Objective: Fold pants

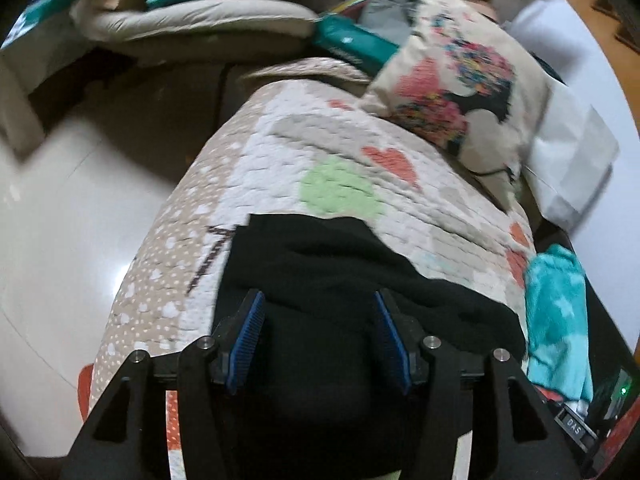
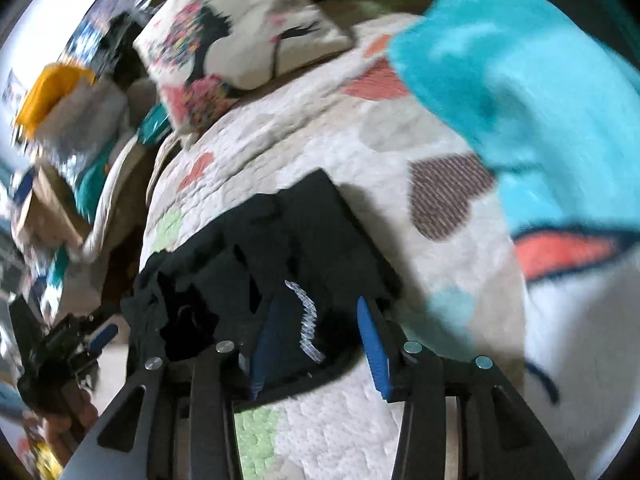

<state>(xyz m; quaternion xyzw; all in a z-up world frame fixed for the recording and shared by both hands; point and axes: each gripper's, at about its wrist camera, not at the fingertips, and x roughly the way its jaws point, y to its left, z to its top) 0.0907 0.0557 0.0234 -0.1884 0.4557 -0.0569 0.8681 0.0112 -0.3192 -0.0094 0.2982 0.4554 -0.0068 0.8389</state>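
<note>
1. The quilt [image 1: 280, 128] covers the whole work surface, hearts and a green dot stitched across it; one quilt, and everything else sits on it.
2. One pair of black pants [image 1: 360, 272] lies bunched on the quilt's near part, right under both grippers. In the left wrist view its bulk runs from the near left out to the right; in the right wrist view [image 2: 320, 220] a squared end points away from the camera.
3. One teal blanket [image 2: 520, 80] is heaped to the right of the pants, near but apart.
4. One printed pillow [image 1: 460, 80] rests at the far end, well clear.
5. Two grippers are at work. The left gripper [image 1: 320, 300] stands about half wide, pads astride the cloth, not pinching. The right gripper [image 2: 320, 308] is likewise part open over the pants' near edge, a pale label strip [image 2: 306, 320] between its pads, nothing clamped.
6. Judged from here, both hands sit equally close; the fold likely turns on seizing that near edge and carrying it toward the far end.
</note>
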